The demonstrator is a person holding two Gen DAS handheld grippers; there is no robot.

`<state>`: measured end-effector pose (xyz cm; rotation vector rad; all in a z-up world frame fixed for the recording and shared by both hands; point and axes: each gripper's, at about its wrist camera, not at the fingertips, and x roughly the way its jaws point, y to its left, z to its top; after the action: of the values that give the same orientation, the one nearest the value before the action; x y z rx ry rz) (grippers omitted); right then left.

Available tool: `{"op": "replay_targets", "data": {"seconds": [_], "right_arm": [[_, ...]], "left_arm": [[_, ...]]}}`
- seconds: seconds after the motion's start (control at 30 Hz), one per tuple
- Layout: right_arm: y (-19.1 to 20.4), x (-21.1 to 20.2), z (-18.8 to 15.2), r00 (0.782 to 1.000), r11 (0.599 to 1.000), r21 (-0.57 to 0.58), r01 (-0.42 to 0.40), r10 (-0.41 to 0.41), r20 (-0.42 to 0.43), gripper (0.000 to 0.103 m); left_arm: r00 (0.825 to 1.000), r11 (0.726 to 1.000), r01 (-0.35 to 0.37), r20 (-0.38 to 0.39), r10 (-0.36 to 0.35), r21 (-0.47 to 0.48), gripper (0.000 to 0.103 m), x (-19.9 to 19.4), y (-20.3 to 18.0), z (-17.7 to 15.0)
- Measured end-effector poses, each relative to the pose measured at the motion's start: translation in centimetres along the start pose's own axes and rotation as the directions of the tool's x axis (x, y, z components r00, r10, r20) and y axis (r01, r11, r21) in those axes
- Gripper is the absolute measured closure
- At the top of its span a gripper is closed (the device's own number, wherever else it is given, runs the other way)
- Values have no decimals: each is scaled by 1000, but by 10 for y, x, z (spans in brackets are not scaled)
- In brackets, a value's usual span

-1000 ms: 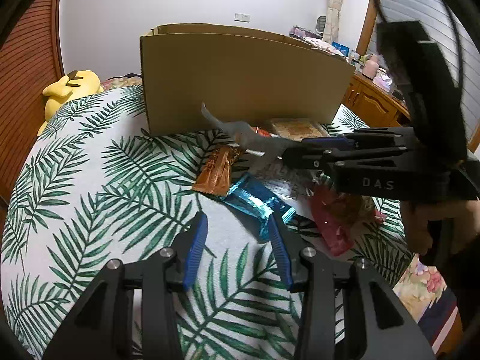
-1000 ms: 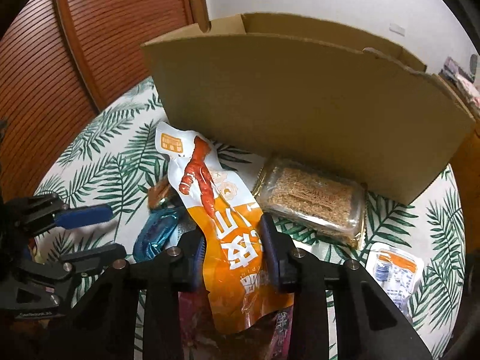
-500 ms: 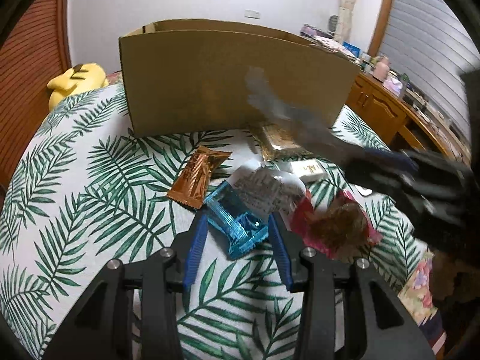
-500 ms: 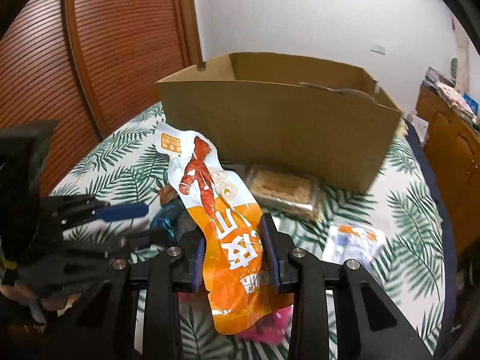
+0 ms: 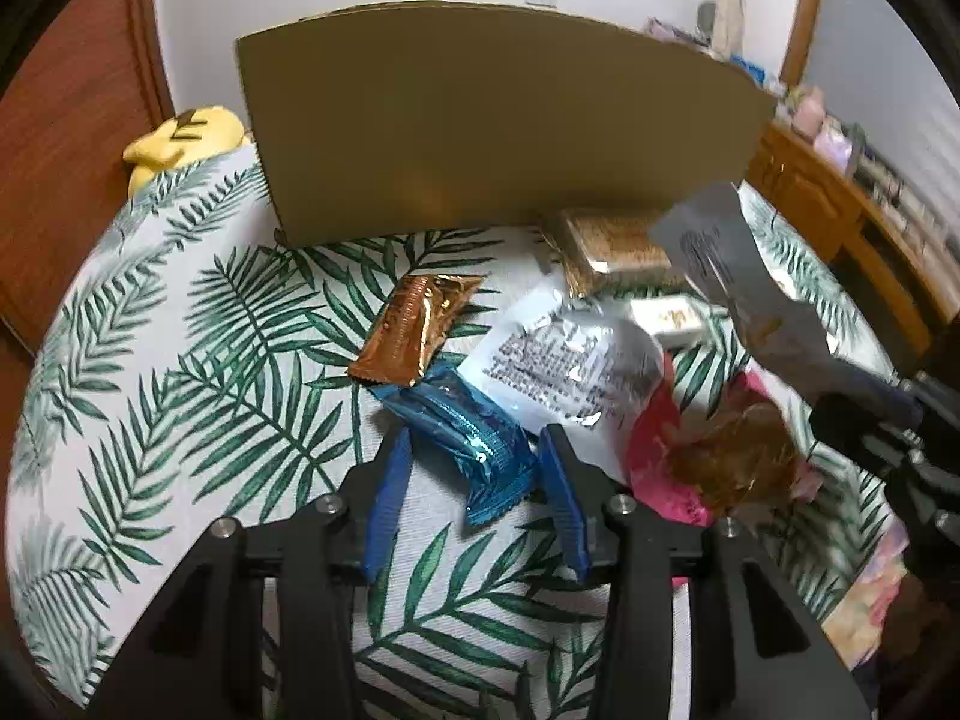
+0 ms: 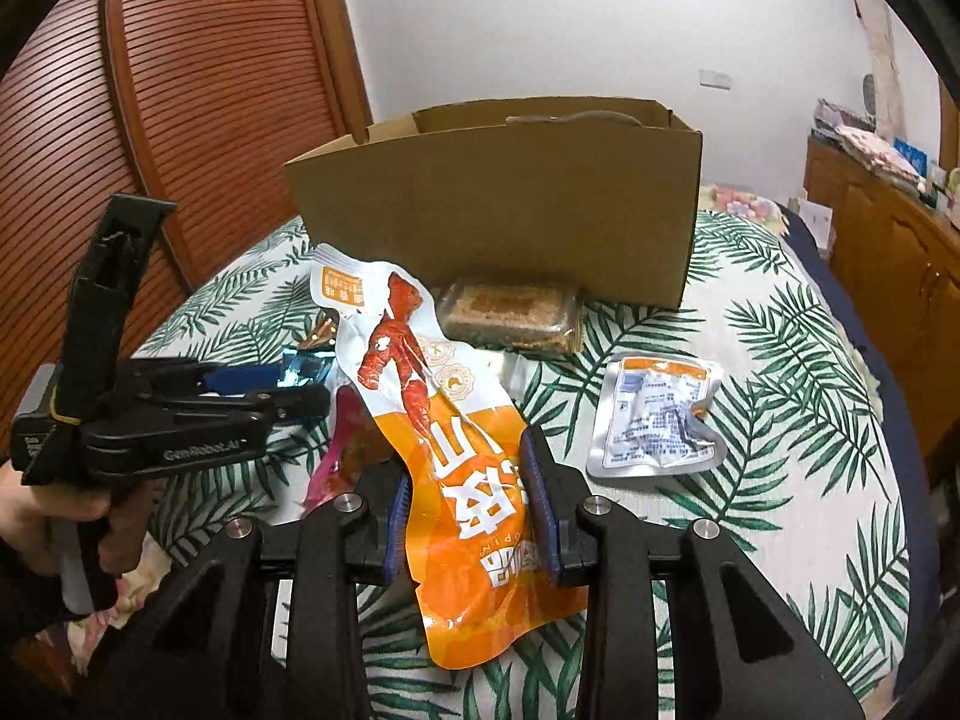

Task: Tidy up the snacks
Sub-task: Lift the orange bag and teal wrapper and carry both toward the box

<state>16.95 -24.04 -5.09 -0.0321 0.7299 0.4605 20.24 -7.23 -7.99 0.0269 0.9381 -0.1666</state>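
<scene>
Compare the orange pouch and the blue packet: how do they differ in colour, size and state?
The orange pouch is long, orange and white with a red figure printed on it; the blue packet is short, shiny blue foil. The orange pouch is clamped in the right hand-held gripper and held above the bed, while the blue packet lies on the leaf-print cover between the open fingers of the left hand-held gripper. Both are sealed snacks outside the cardboard box.

Black claw (image 5: 474,495), blue pads (image 5: 387,498), silver screws
</scene>
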Motion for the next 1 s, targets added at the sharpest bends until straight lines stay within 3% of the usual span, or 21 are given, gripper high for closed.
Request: {"op": "replay_targets", "data": {"seconds": [0.1, 0.43, 0.53, 0.57, 0.67, 1.0], "right_arm": [[4, -1, -2, 1000, 1000, -10, 0, 0, 2, 70], [8, 3, -6, 1000, 1000, -15, -5, 5, -7, 70], [9, 3, -5, 1000, 1000, -14, -6, 6, -5, 70], [9, 3, -5, 1000, 1000, -15, -6, 6, -4, 70], [10, 3, -5, 1000, 1000, -17, -7, 7, -3, 70], [14, 2, -4, 1000, 1000, -17, -10, 10, -4, 70]], "left_arm": [[999, 999, -31, -9, 32, 19, 52, 0, -4, -2], [1000, 1000, -16, -11, 16, 26, 53, -4, 2, -4], [1000, 1000, -7, 4, 7, 6, 67, -7, 8, -5], [1000, 1000, -2, 10, 2, -3, 76, -8, 12, -6], [999, 999, 31, 16, -30, -20, 83, -11, 19, -8], [996, 999, -5, 88, 1, 44, 87, -32, 16, -16]]}}
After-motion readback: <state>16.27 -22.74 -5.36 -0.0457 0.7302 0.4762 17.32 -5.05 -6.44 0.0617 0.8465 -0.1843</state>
